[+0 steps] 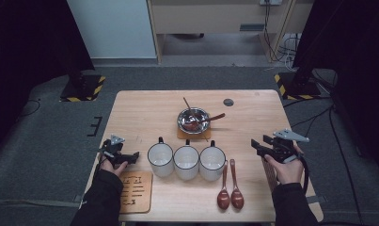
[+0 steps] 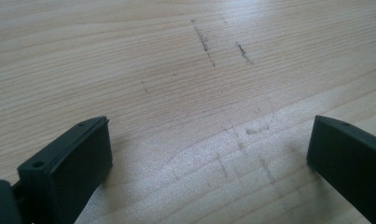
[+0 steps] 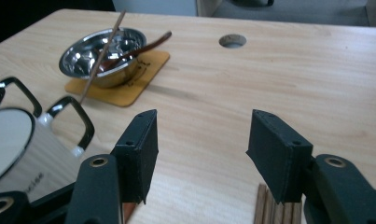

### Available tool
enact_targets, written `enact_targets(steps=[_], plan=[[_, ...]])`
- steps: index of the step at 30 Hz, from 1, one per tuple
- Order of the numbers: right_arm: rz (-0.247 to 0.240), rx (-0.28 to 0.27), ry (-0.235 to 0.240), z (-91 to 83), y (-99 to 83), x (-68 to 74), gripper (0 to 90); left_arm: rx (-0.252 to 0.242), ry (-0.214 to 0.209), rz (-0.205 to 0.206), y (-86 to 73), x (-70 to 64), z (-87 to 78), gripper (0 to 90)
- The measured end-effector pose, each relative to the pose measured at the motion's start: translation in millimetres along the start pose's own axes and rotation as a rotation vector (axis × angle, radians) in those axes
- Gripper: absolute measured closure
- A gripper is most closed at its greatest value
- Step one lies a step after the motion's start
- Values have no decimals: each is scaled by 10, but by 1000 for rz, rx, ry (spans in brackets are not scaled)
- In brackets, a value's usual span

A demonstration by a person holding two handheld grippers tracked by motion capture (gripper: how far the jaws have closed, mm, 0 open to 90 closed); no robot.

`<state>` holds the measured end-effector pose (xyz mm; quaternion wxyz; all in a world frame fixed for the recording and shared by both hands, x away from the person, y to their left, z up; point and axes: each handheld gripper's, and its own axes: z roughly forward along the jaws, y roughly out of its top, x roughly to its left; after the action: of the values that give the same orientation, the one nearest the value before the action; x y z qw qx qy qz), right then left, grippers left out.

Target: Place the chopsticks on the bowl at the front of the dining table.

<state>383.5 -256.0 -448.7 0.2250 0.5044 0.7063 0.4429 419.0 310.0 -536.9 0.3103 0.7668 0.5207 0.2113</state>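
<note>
Three white mugs with dark rims stand in a row at the table's middle front. Behind them a steel bowl sits on a wooden coaster, with a brown spoon and a chopstick lying in it. Two brown spoons lie right of the mugs. My left gripper hovers left of the mugs, open over bare wood. My right gripper is open at the right, aimed across the table toward the bowl; the nearest mug is at its left.
A second wooden coaster with dark markings lies at the front left near my left forearm. Wooden sticks lie under the right gripper. A round cable hole is in the tabletop at the back. Dark stands flank the table on the floor.
</note>
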Motion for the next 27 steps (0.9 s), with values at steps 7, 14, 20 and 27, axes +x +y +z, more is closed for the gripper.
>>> enact_targets(steps=[7, 14, 20, 27], plan=[[-5, 39, -11, -40, -214, -51, 417, 0, 0, 0, 0, 0, 0, 0], [16, 70, -15, -26, -358, -100, 419, 0, 0, 0, 0, -1, 0, 0], [32, 116, -21, 62, -468, -138, 442, 0, 0, 0, 0, 0, 0, 0], [48, 169, -31, 127, -546, -169, 476, 0, 0, 1, 0, 0, 0, 0]])
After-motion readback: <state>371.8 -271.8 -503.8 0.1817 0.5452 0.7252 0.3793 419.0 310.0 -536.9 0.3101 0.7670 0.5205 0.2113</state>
